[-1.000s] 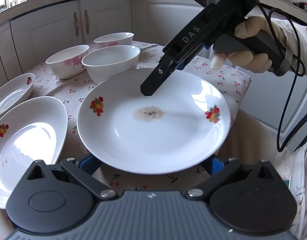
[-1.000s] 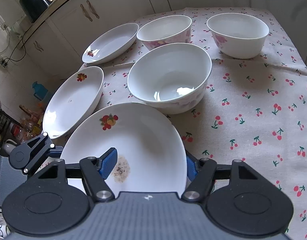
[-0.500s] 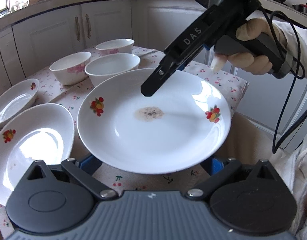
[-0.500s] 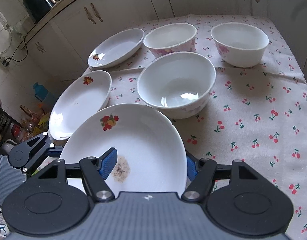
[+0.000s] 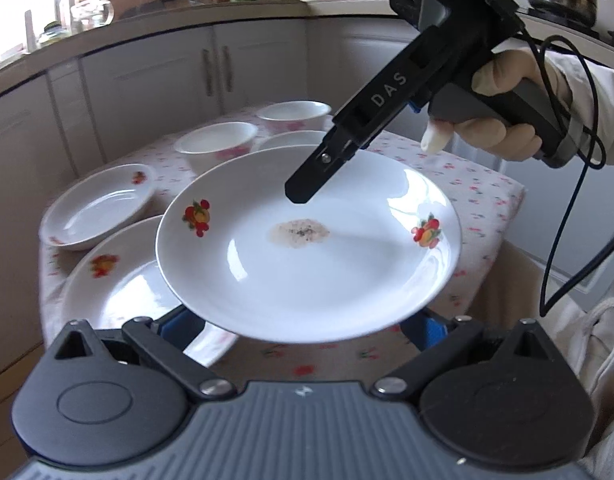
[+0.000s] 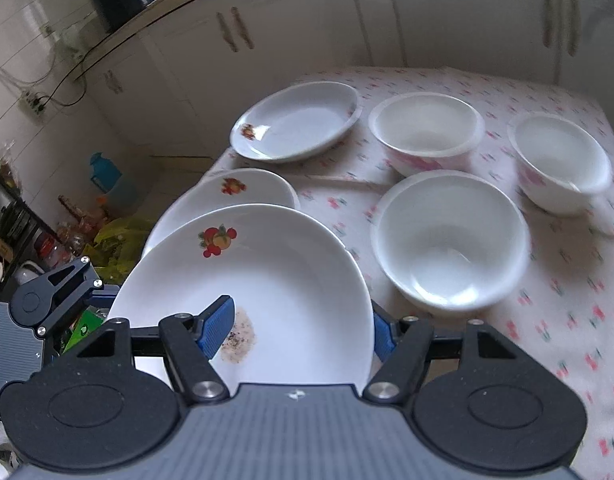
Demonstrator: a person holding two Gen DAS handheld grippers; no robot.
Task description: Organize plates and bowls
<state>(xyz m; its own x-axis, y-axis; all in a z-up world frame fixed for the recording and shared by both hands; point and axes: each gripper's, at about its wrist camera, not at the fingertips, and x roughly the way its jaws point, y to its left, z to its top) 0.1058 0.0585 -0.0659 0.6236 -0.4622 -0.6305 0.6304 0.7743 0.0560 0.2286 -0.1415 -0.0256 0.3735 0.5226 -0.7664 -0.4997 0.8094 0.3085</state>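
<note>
Right gripper [image 6: 295, 330] pinched the stained plate's [image 6: 291, 280] rim above the table's [image 6: 567, 320] near-left corner; left gripper [image 5: 303, 326] state unclear, plate hiding its fingertips.

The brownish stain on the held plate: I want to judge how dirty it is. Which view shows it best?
The left wrist view: the stain lies unobstructed at the plate's centre. In the right wrist view it sits low, partly behind the blue pad.

soft daylight glares off the plate [image 5: 307, 248]; fisheye edges bend, and the tablecloth [image 6: 567, 320] is motion-blurred.
</note>
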